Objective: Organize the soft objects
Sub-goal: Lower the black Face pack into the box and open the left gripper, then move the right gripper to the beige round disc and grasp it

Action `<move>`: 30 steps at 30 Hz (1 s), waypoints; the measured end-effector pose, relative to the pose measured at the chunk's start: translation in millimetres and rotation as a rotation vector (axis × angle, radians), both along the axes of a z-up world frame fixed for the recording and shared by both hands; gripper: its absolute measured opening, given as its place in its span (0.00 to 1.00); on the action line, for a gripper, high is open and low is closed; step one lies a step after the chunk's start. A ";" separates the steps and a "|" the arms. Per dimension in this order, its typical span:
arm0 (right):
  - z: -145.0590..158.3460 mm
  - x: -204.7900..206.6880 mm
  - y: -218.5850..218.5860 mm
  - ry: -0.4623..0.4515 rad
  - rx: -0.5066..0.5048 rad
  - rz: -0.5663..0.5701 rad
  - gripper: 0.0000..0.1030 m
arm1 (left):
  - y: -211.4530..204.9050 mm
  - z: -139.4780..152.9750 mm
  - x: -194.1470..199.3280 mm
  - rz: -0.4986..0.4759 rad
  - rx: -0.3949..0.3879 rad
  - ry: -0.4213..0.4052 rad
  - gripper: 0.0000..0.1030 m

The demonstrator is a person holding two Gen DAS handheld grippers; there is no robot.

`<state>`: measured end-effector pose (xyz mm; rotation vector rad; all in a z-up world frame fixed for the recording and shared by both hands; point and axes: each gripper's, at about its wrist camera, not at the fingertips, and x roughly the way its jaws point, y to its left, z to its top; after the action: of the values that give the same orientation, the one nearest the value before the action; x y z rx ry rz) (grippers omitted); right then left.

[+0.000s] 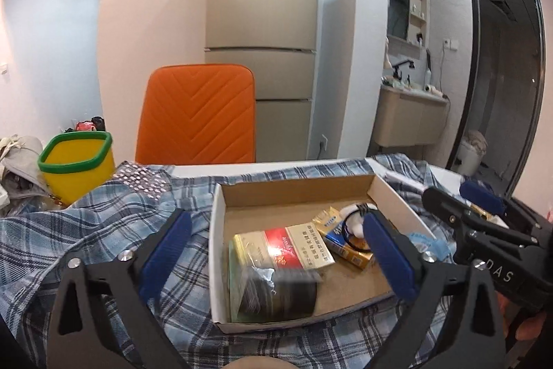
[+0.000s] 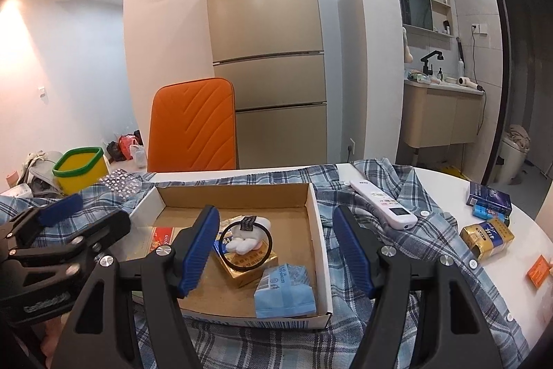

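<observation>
Two grippers nearest the lens. Left gripper (image 1: 276, 242) spread wide, nothing held. Right gripper (image 2: 276, 248) about half open, nothing pressed between its pads. One plaid shirt (image 2: 397, 241) under and around both. One open cardboard box (image 2: 319, 230) straight ahead of both, on the shirt. In the box: three cigarette packs counted, one sealed bag (image 1: 276, 294) below the left gripper, one blue tissue pack (image 2: 285, 291) between the right fingers, one hair tie (image 2: 246, 242) with white plush. One remote (image 2: 382, 203) right of the right gripper; three packs beyond it.
</observation>
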<state>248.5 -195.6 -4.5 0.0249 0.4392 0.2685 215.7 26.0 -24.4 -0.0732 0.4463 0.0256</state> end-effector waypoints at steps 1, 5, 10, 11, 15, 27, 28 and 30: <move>0.3 0.3 -0.6 0.000 0.003 -0.001 0.68 | 1.6 0.5 -0.9 0.008 -0.004 -0.004 0.97; 0.5 0.2 -1.6 0.001 0.008 -0.006 0.68 | 3.7 2.8 -3.8 0.018 -0.008 -0.016 0.97; 1.3 -1.6 -1.5 -0.008 0.007 -0.007 0.68 | -0.3 19.0 -21.2 -0.014 0.033 -0.074 0.97; 1.4 -2.5 -1.4 -0.012 0.007 -0.008 0.68 | -2.7 23.8 -27.0 -0.011 0.060 -0.088 0.97; 3.6 -6.7 -0.3 -0.032 0.005 -0.003 0.68 | -7.9 45.1 -54.2 -0.030 0.098 -0.112 0.97; 41.4 -56.6 -7.7 -0.170 0.048 0.108 0.68 | 16.4 39.1 -127.1 0.037 0.072 -0.172 1.00; 41.6 -57.8 -7.4 -0.166 0.053 0.112 0.68 | 17.9 35.3 -129.9 0.036 0.067 -0.173 1.00; 40.5 -59.1 -6.5 -0.158 0.058 0.119 0.68 | 20.3 32.5 -134.6 0.038 0.063 -0.180 1.00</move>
<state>189.4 -202.0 36.0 0.0337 0.2758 0.3977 81.2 46.2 8.0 -0.0220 0.2639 0.0703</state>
